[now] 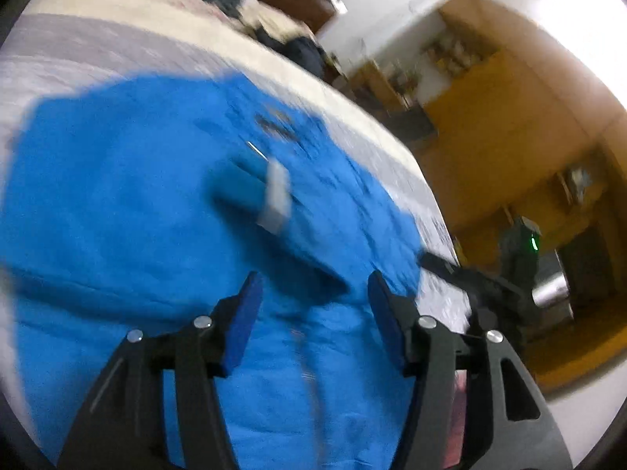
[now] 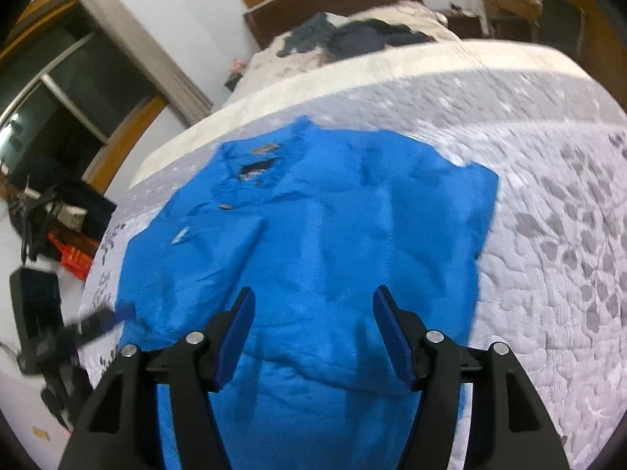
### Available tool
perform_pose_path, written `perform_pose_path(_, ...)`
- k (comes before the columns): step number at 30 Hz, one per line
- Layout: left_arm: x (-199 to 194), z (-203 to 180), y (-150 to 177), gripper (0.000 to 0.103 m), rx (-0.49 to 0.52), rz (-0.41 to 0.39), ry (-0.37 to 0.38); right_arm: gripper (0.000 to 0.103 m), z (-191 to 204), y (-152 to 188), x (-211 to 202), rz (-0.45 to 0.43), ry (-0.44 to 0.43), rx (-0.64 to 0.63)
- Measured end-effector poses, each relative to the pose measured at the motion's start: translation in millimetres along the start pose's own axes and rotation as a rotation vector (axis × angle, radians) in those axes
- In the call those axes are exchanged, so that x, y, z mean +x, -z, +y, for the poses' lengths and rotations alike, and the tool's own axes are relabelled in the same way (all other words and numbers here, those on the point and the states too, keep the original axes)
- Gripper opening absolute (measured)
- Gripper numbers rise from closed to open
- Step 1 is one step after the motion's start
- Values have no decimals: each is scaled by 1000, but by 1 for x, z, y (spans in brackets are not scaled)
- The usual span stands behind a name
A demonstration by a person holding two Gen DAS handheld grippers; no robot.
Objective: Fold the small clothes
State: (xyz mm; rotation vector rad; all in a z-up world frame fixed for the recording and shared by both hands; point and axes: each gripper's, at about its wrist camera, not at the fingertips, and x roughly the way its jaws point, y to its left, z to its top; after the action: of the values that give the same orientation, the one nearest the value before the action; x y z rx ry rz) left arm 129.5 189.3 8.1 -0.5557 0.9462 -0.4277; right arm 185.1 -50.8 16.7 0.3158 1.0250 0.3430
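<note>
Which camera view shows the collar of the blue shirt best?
The right wrist view. There the blue shirt lies spread on the quilted bedspread, and its collar shows at the far end. In the left wrist view the shirt fills the frame, but the collar area is blurred and shows only dark marks.

No readable text, label, brand or number in either view; heavy motion blur. Candidates checked: white sewn-in tag (image 1: 275,196) on the bright blue fabric shirt (image 1: 137,196) is blank or smeared, no characters resolve. Dark patch near the collar of that shirt (image 2: 256,168) looks like a neck label, print too blurred to read. Small green lit indicator (image 1: 533,243) on a dark device past the bed edge is a glowing mark only, no legible symbol. Red-orange item on the floor (image 2: 74,256) shows pale marks, too small to read.
</note>
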Motion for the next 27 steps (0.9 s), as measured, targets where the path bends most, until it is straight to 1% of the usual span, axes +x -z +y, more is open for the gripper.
perform_pose_path(2,-11,16,-12,56,-24,-41,-99,64,22,2,0,11,-29,-41)
perform_pose_path(3,-14,27,-18,56,-45,-57,-127,66,30,2,1,20,-40,-59)
perform_pose_path(5,-14,44,-28,56,-73,-70,-165,69,55,2,12,75,-67,-100)
perform_pose_path(6,-12,51,-33,56,-69,-74,-204,69,60,0,16,95,-76,-105)
perform_pose_path(8,-6,58,-36,56,-58,-71,-247,69,72,-5,32,154,-111,-95)
perform_pose_path(9,-2,60,-38,56,-57,-62,-246,69,76,-8,40,175,-117,-83)
perform_pose_path(12,11,72,-39,56,-77,-29,-227,69,86,-15,65,225,-99,-62)
perform_pose_path(15,13,75,-40,56,-88,-29,-206,69,91,-18,98,299,-114,-21)
perform_pose_path(16,10,75,-40,56,-92,-34,-196,68,90,-19,105,310,-115,-13)
perform_pose_path(17,6,76,-40,56,-94,-42,-186,59,90,-19,111,312,-101,-11)
perform_pose_path(18,2,75,-41,56,-91,-51,-175,47,90,-18,115,303,-84,-18)
perform_pose_path(19,-2,73,-41,56,-85,-61,-169,41,90,-18,115,285,-76,-28)
perform_pose_path(20,-6,71,-41,56,-79,-69,-161,29,88,-19,112,273,-77,-26)
perform_pose_path(21,-10,70,-41,56,-74,-73,-154,22,86,-20,107,263,-83,-22)
perform_pose_path(22,-11,68,-41,56,-68,-76,-149,19,83,-23,97,240,-99,-18)
perform_pose_path(23,-10,64,-41,56,-56,-78,-148,18,82,-26,90,222,-105,-20)
perform_pose_path(25,-7,59,-40,56,-33,-75,-159,18,76,-30,71,181,-92,-34)
perform_pose_path(27,2,56,-38,56,-17,-60,-174,18,69,-30,67,183,-72,-30)
